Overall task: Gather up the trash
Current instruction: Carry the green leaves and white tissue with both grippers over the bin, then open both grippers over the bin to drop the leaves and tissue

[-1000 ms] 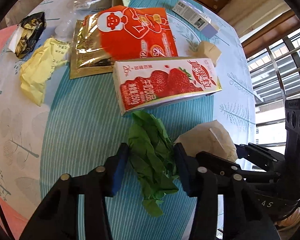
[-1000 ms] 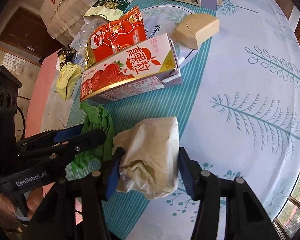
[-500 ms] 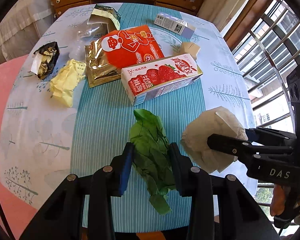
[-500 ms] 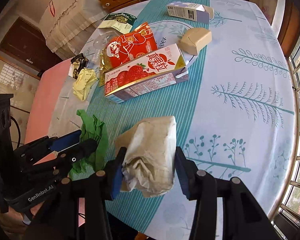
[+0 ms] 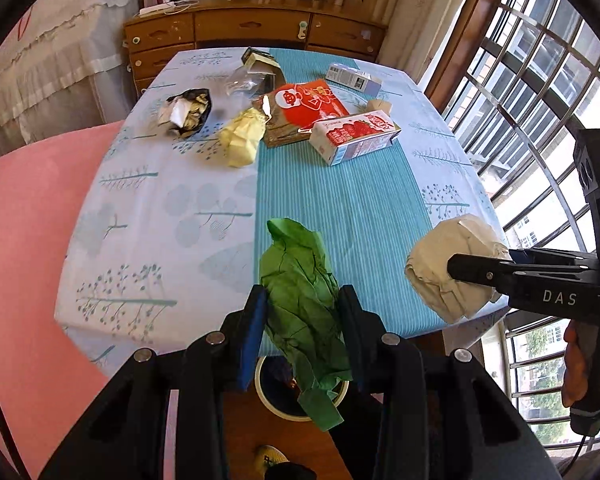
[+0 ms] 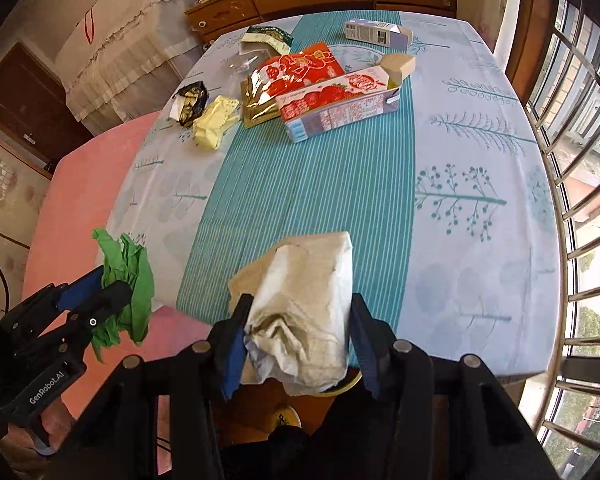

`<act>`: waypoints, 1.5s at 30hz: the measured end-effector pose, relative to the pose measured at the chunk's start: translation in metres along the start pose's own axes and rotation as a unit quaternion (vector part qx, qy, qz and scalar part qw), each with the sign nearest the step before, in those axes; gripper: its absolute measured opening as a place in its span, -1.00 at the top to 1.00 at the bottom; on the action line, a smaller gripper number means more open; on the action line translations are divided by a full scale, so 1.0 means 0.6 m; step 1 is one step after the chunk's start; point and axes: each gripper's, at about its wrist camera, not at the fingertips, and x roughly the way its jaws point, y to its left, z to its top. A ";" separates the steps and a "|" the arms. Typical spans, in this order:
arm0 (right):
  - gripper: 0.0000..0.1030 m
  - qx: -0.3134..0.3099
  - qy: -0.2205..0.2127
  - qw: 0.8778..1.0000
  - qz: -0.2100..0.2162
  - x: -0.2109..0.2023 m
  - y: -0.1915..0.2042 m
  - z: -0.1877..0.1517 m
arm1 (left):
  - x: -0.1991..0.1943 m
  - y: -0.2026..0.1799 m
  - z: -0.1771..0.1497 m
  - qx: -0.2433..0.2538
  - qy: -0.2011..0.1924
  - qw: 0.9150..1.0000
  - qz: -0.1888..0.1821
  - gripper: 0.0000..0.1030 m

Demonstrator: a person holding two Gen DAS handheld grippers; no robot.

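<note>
Inspecting both wrist views, we find the left gripper (image 5: 302,330) pinching a crumpled green paper (image 5: 300,300) between its blue pads, the wad squeezed from both sides and its loose tail hanging below the fingers. We find the right gripper (image 6: 298,344) clamped likewise on a crumpled beige paper (image 6: 304,312), which bulges above and below the pads. Both wads are off the table (image 5: 160,208), held near its closest edge; below the green paper we see the pale rim of a round bin (image 5: 276,406) on the wooden floor. In the left view the right gripper (image 5: 480,272) enters from the right with the beige paper (image 5: 440,264) in its grip, and part of a hand (image 5: 580,364) shows on its handle.

We note that the remaining trash lies on the far half of the leaf-patterned tablecloth: a strawberry milk carton (image 6: 340,106) on its side along the teal stripe, a red and gold snack bag (image 6: 292,76) touching it behind, a yellow crumpled paper (image 6: 214,124) to the left, and a black and gold wrapper (image 6: 190,104) just beside that. Further back we record a small purple and white carton (image 6: 376,32), a beige block (image 6: 398,66) against the milk carton's end, and a dark green packet (image 6: 266,38). A pink surface (image 5: 32,240) adjoins the table on the left; a wooden dresser (image 5: 252,32) stands beyond.
</note>
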 end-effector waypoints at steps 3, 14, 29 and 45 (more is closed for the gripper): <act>0.09 -0.012 0.003 1.000 -0.010 -0.001 0.047 -0.052 | -0.027 0.034 -0.051 -0.011 -0.002 1.000 -0.008 0.33; 0.09 -0.021 0.043 0.998 -0.040 0.031 0.129 -0.195 | -0.051 0.097 -0.178 -0.033 0.024 0.999 -0.030 0.33; 0.08 0.029 0.114 0.991 -0.064 0.218 0.096 -0.333 | 0.119 0.073 -0.339 -0.032 0.138 0.989 -0.046 0.32; -0.03 0.091 0.112 0.987 -0.077 0.537 -0.071 -0.394 | 0.471 0.071 -0.406 -0.043 0.180 0.981 -0.066 0.25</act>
